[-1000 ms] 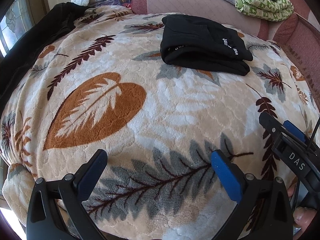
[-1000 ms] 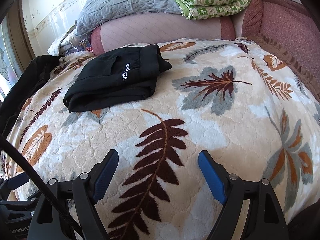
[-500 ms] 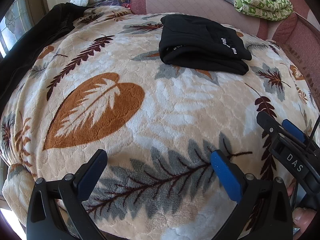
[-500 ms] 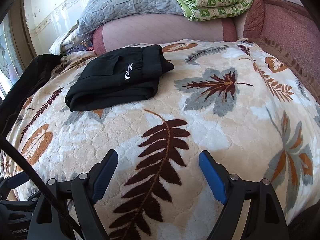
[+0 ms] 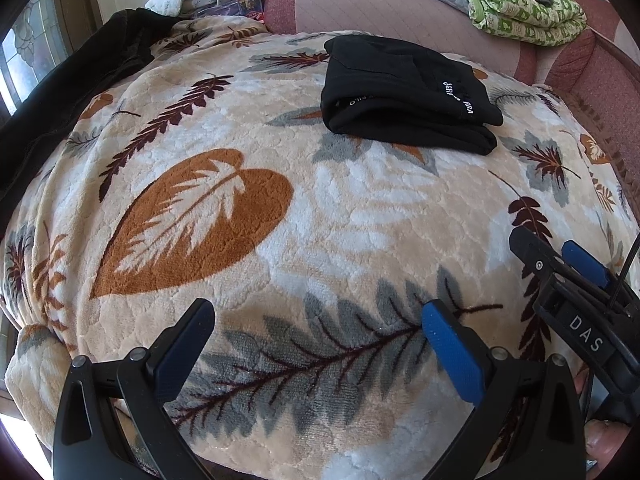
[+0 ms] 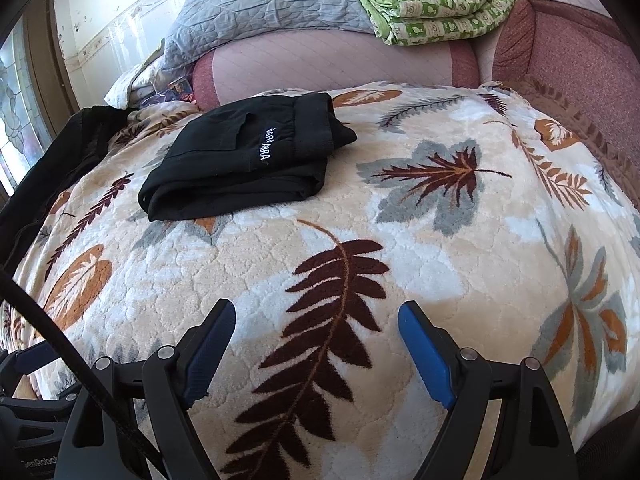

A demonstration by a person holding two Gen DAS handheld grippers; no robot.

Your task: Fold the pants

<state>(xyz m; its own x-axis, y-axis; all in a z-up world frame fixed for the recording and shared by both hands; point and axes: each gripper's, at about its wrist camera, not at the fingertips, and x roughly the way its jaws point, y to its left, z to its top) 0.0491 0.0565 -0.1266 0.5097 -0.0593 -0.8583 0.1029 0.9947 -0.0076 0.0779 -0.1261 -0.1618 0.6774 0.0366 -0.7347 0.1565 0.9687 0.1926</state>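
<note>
Black pants with white lettering lie folded into a compact stack on the far part of the leaf-patterned blanket. My left gripper hovers open over the blanket's near edge, well short of the pants, nothing between its blue pads. My right gripper is open too, empty, also near the front edge. In the left wrist view the right gripper shows at the right border, with a fingertip of the person's hand below it.
A pink sofa back runs behind the blanket, bearing a grey quilt and a folded green patterned blanket. A black garment drapes over the left edge by a window. A black cable crosses the right wrist view.
</note>
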